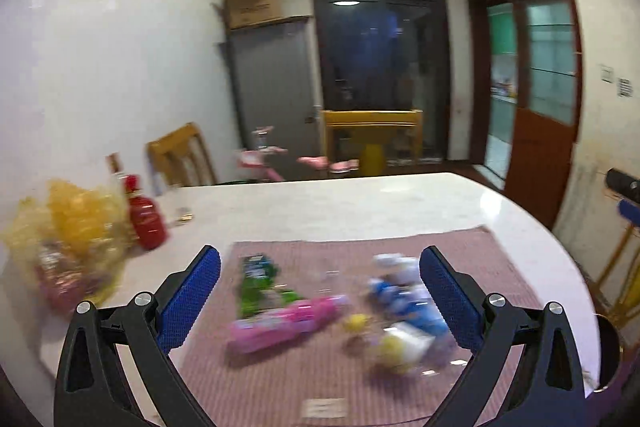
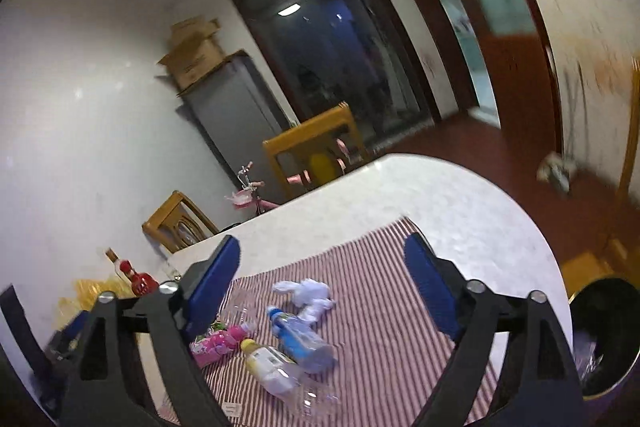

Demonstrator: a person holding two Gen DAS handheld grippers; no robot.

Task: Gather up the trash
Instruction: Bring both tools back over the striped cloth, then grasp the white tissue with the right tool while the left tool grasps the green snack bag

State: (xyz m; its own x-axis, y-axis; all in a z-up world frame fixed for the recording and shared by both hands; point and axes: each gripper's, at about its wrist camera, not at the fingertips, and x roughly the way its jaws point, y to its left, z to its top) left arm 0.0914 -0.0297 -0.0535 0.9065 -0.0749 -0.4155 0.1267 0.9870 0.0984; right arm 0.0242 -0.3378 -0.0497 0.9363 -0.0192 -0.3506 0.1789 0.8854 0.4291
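Hovering above the striped cloth (image 2: 384, 291), I hold both tools spread wide and empty: my left gripper (image 1: 320, 301) and my right gripper (image 2: 322, 291) each frame the litter between their blue pads. Nothing looks collected yet, as far as I can judge; every piece lies on the cloth, and the dark bin (image 2: 608, 331) sits low off my right tool's right finger, beyond the table edge.

Ahead of my right tool, between its fingers, lie the blue-labelled bottle (image 2: 302, 341) and the yellow-capped bottle (image 2: 272, 367), side by side, long axes running diagonally, caps pointing away and to the left. The crumpled tissue (image 2: 310, 297) sits just beyond them. By the left finger lies a pink wrapper (image 2: 220, 343). From my left tool, that pink wrapper lies centred, its length slanting up to the right, with a green packet (image 1: 258, 285) just behind it.
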